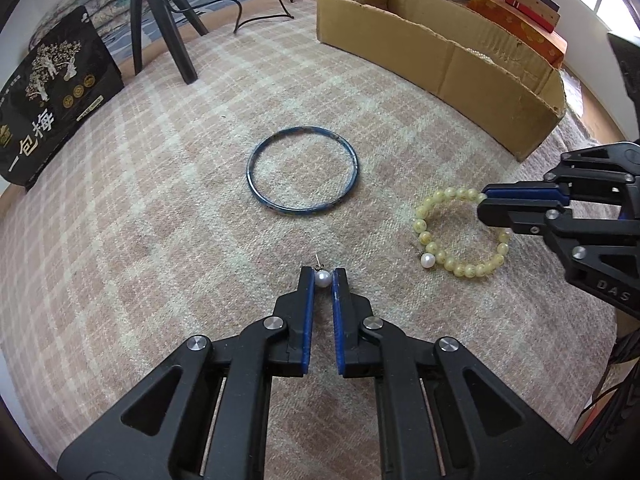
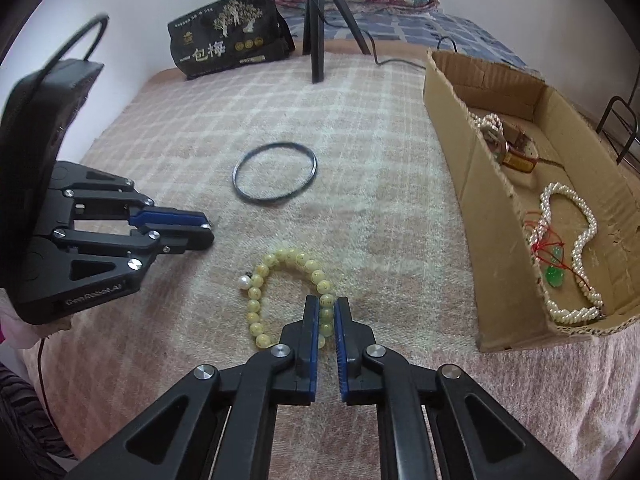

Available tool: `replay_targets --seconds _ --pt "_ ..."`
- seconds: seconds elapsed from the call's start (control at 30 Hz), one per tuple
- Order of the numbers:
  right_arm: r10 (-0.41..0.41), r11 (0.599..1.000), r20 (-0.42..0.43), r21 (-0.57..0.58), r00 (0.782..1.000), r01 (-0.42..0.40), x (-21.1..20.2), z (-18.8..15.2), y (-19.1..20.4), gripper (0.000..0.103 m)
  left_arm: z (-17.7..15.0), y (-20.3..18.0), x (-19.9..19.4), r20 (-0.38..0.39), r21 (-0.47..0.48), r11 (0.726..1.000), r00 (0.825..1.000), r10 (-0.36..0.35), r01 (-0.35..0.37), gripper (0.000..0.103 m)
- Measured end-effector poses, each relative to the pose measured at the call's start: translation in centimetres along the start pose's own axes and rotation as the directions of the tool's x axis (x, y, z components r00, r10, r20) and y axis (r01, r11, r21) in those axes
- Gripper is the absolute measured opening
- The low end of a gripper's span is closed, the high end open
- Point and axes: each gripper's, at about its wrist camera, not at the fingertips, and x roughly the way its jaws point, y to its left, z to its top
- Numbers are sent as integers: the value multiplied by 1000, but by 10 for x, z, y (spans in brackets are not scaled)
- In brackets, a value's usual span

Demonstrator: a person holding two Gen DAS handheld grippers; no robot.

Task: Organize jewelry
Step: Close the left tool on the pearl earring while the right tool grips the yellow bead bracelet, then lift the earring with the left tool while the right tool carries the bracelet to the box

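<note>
Left wrist view: low over the bed, close, facing the cardboard box point(image 1: 440, 60) at upper right. Right wrist view: similarly low, box point(image 2: 492, 208) at right. Both share the blue bangle point(image 1: 302, 170) point(image 2: 275, 173), apparently mid-frame.

The left tool point(image 1: 323, 278) pinches a small pearl at its fingertips, while the right tool point(image 2: 327, 307) clamps yellow beads.

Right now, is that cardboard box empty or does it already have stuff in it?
Not empty. The cardboard box holds a pearl necklace, a green pendant on red cord and more pieces at its far end.
</note>
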Motion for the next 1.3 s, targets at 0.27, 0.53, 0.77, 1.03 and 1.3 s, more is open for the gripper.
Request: replay_targets --seconds 0.27,0.53,0.77,1.03,1.3 --pt "15 999 82 -53 997 -11 -30 10 16 5 -1 8 -18 34 -39 999 999 10 -8 7" --pt "26 998 144 -59 989 -18 -56 14 17 5 -2 4 -39 74 -59 998 997 18 -14 7" --pt "26 999 204 -37 979 -19 -86 17 6 5 8 -5 -63 137 -88 996 991 1 11 7" --pt "3 1000 277 9 961 -5 -121 23 -21 5 26 -36 -86 209 -85 993 976 -60 79 7" --pt "-36 998 332 63 943 16 -149 34 -54 5 45 -72 -92 254 -87 984 958 -131 158 7"
